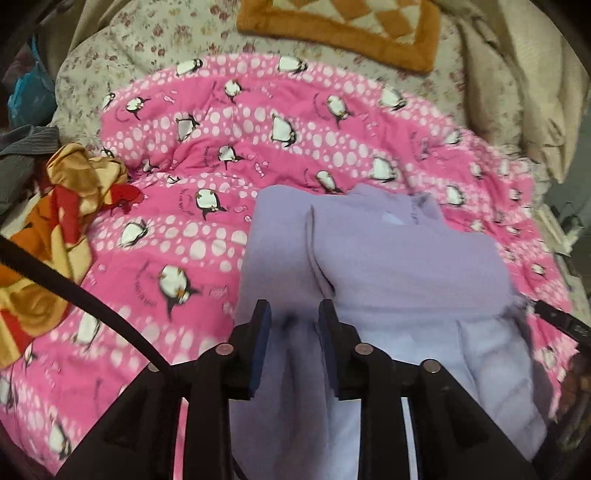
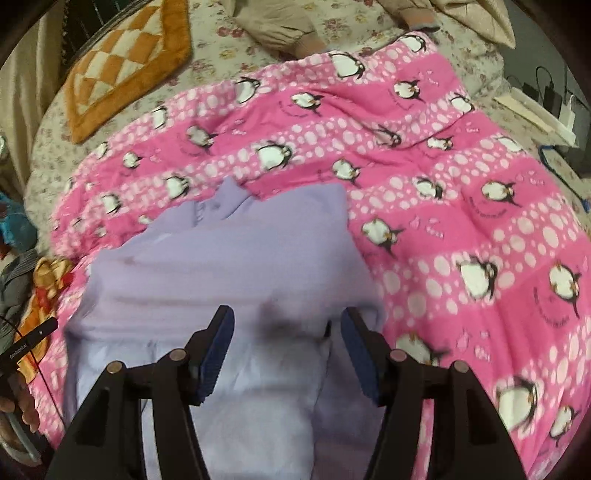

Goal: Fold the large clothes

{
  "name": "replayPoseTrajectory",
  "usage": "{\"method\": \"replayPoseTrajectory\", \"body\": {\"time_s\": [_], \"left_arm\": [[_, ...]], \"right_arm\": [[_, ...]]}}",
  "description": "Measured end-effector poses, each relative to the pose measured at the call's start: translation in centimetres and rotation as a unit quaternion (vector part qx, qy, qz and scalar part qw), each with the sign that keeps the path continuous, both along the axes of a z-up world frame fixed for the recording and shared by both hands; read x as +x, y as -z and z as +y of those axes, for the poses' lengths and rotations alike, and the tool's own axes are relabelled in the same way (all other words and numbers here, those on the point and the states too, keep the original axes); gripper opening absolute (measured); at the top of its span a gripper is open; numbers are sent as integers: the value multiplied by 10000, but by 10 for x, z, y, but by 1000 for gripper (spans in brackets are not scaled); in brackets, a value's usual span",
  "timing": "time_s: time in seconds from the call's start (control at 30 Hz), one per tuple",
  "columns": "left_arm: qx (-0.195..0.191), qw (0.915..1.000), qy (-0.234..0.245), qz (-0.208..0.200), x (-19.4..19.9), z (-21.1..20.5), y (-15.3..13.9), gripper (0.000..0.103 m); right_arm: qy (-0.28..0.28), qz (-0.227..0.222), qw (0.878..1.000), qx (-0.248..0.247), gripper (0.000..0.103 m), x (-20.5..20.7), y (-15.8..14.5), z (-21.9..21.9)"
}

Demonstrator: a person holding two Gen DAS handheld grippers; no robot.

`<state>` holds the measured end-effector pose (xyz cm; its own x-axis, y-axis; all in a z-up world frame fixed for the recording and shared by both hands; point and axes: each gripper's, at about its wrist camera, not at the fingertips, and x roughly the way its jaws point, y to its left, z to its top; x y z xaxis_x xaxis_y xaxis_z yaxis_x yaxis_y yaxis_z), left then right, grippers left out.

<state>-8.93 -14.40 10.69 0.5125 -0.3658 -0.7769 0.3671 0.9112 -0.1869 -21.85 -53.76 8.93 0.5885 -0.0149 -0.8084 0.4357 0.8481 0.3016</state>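
Note:
A lilac garment [image 1: 388, 258] lies partly folded on a pink penguin quilt [image 1: 184, 229]; it also shows in the right wrist view [image 2: 240, 258]. My left gripper [image 1: 294, 314] hovers over the garment's near left part, jaws apart with cloth seen between them but not pinched. My right gripper [image 2: 286, 321] is open over the garment's near right part, fingers wide apart, nothing held. The garment's near edge is hidden under both grippers.
The quilt [image 2: 461, 206] covers a floral bedsheet [image 1: 122, 44]. An orange checkered cushion [image 1: 351, 26] lies at the far side. Crumpled orange-red cloth [image 1: 55, 206] and grey cloth [image 1: 26, 147] lie at the left. Beige bedding [image 1: 517, 92] sits at the far right.

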Motion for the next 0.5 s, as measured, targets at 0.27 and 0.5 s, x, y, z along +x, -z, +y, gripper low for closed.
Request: {"method": "replayPoseTrajectory", "body": {"time_s": [0.27, 0.5], "left_arm": [[-460, 9985, 215, 188, -71, 51, -13, 20], [-428, 9957, 475, 671, -121, 65, 26, 21]], "right_arm": [[-44, 197, 9995, 238, 72, -75, -15, 12], [196, 354, 9992, 34, 78, -133, -9, 2]]}}
